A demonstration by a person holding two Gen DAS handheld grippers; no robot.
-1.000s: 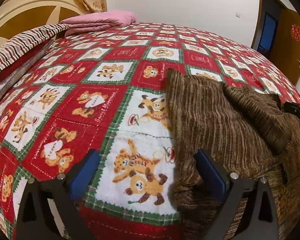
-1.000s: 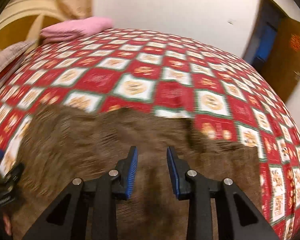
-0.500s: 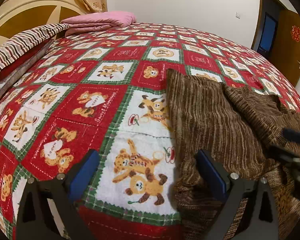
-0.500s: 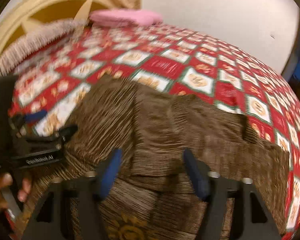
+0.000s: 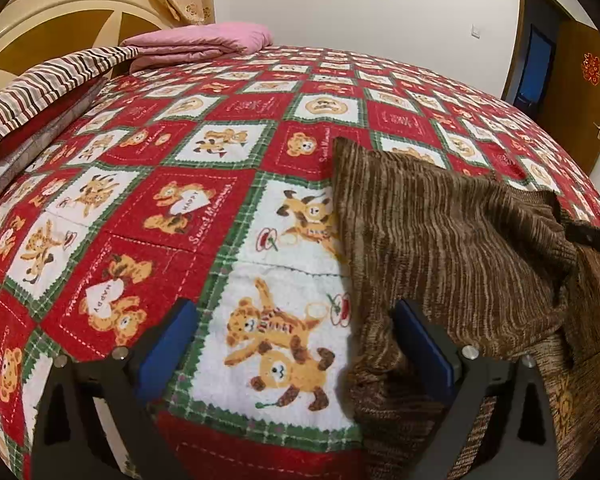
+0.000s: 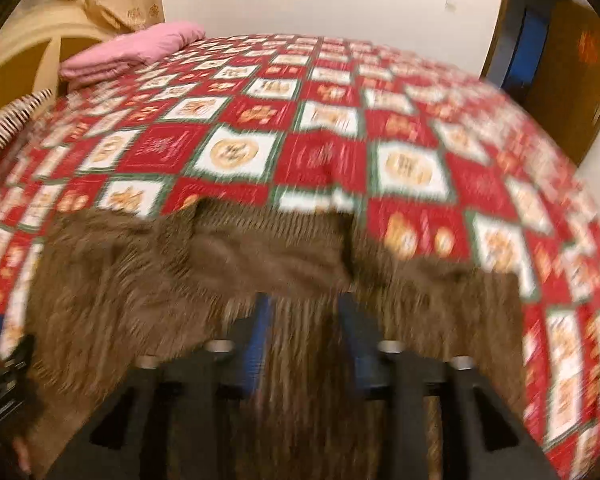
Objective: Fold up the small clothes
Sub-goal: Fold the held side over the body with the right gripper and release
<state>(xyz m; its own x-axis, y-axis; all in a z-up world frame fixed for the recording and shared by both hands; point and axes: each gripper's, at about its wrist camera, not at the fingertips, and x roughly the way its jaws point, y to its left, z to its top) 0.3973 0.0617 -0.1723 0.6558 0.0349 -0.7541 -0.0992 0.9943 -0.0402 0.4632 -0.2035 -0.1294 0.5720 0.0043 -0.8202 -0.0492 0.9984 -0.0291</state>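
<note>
Sweater (image 6: 260,264) — beneath right gripper (image 6: 304,320)

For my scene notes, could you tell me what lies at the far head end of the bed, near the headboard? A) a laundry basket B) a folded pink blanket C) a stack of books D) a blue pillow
B: a folded pink blanket lies on the bedspread beside the headboard.

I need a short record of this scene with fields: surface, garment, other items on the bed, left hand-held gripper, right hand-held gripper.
surface: bed with red teddy-bear quilt
garment: brown knitted garment, lying on the quilt, partly folded over itself
other items: pink folded blanket at the far end; striped cloth at the left edge
left hand-held gripper: open, one pad by the garment's edge
right hand-held gripper: over the garment, jaws opening; picture blurred
</note>
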